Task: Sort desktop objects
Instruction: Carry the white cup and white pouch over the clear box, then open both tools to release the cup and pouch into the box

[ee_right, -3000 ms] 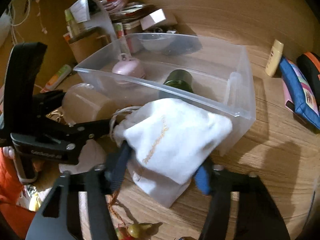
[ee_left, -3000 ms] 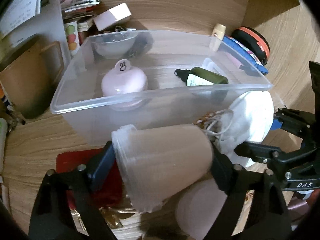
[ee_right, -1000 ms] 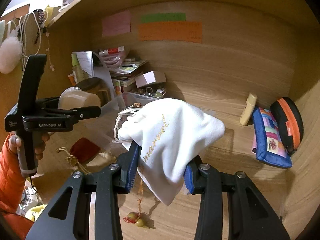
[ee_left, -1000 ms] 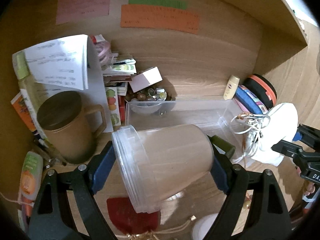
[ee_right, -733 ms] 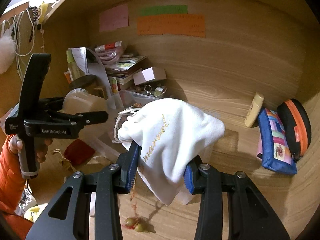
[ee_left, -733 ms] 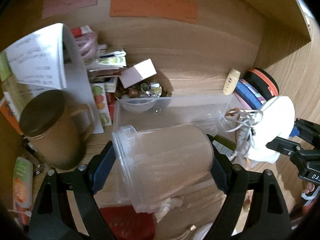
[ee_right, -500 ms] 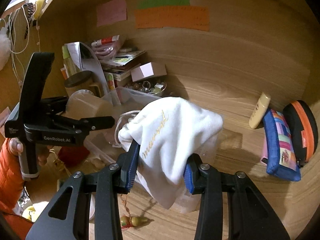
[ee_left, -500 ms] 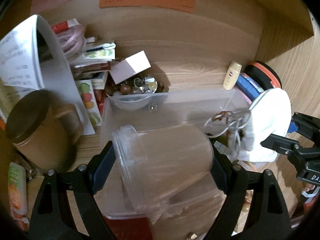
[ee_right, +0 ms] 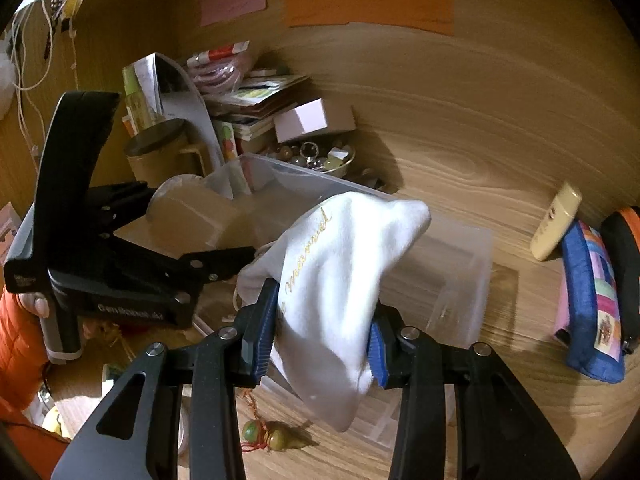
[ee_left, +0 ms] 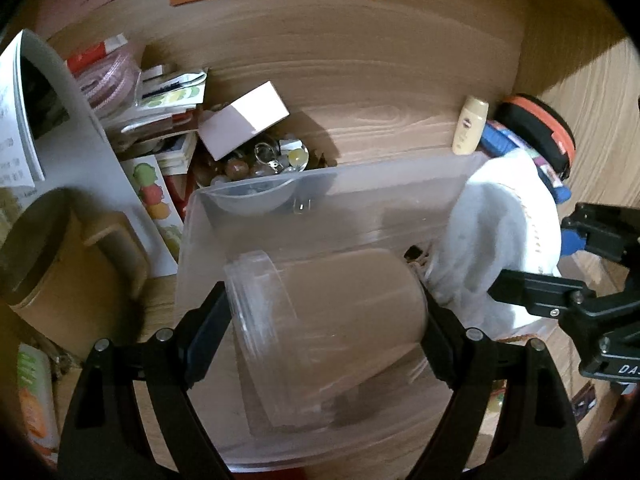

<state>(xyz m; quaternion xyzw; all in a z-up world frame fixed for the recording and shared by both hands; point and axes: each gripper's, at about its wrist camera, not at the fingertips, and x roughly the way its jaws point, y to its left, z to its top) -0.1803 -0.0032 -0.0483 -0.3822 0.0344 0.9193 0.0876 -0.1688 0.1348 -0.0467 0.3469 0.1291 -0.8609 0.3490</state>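
Bin [ee_left: 320, 200], clear plastic, sits mid-frame on the wooden desk [ee_right: 480, 152], clutter crowding its upper left. Left gripper [ee_left: 324, 320] clamps a cup [ee_left: 332, 328], right gripper [ee_right: 324, 332] clamps a white pouch [ee_right: 340, 280]; both now hang lower over the bin than before.

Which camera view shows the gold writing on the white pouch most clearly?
The right wrist view: the white pouch faces it, held by the right gripper, gold script readable. The left wrist view shows it edge-on, script only faint.
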